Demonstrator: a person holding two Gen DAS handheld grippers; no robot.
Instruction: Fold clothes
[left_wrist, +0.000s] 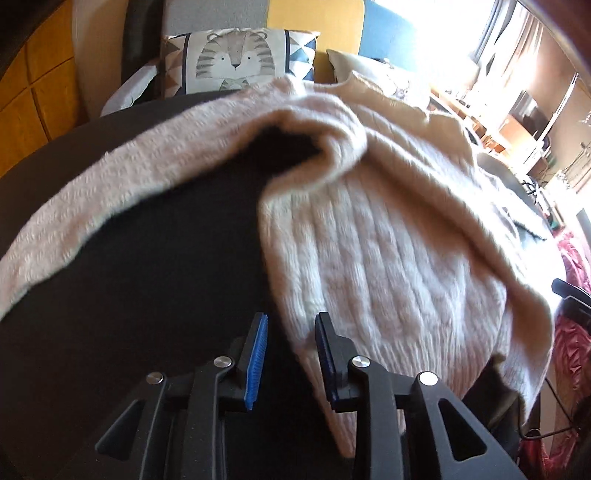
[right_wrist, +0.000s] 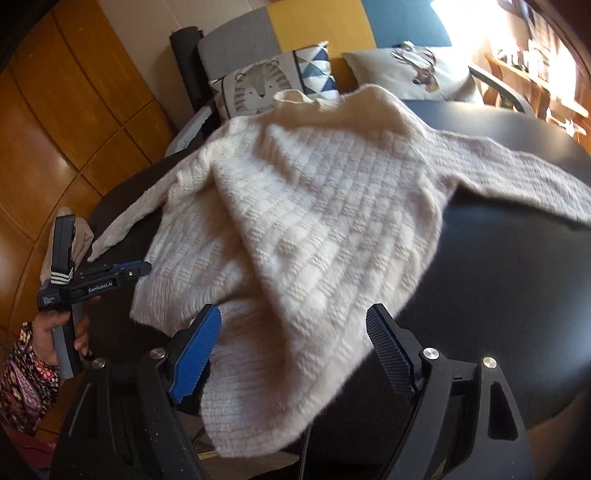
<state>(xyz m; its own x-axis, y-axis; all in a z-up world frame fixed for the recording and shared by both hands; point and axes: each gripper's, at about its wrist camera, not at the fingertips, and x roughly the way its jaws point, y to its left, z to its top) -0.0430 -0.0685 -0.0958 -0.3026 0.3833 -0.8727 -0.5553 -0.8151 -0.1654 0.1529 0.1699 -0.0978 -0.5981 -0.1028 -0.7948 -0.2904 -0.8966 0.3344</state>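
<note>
sweater (right_wrist: 314, 221) — spread on table (right_wrist: 498, 295) | containers — apparently unseen

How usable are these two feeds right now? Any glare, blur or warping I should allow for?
Left wrist view: the window at upper right is blown out white, the sweater is smeared by motion blur, and the dark table shows no detail. Right wrist view: sharper knit on the sweater, with glare only at the far right. Both views: fisheye bends the edges.
</note>
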